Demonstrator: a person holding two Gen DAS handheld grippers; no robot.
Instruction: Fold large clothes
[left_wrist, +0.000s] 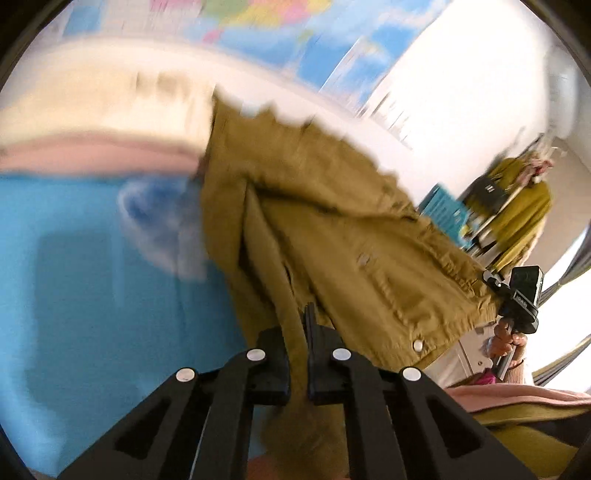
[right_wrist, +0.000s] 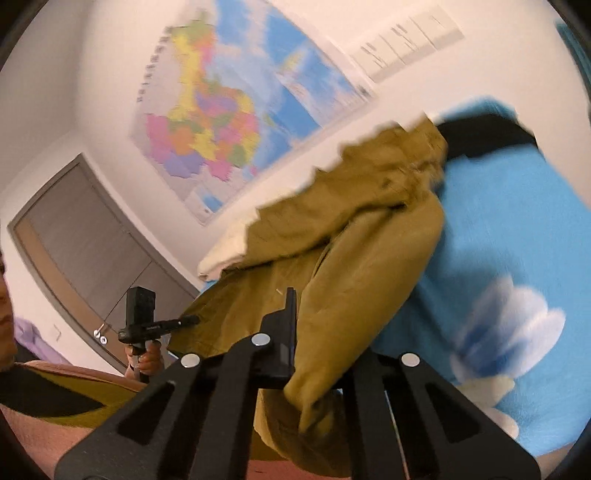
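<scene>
Blue bedding (left_wrist: 92, 277) fills the left wrist view, where the left gripper (left_wrist: 299, 332) is clamped on a fold of the olive jacket (left_wrist: 332, 229) lifted above it. From the right wrist, a wall map (right_wrist: 236, 110) hangs behind; the right gripper (right_wrist: 314, 314) pinches the jacket's near edge, while the left gripper grips its left edge.

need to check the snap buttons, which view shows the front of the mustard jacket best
The left wrist view. There the mustard jacket hangs with its front outward, and two snap buttons and a stitched pocket show, though blurred. The right wrist view shows only bunched folds of the jacket and no snaps.
</scene>
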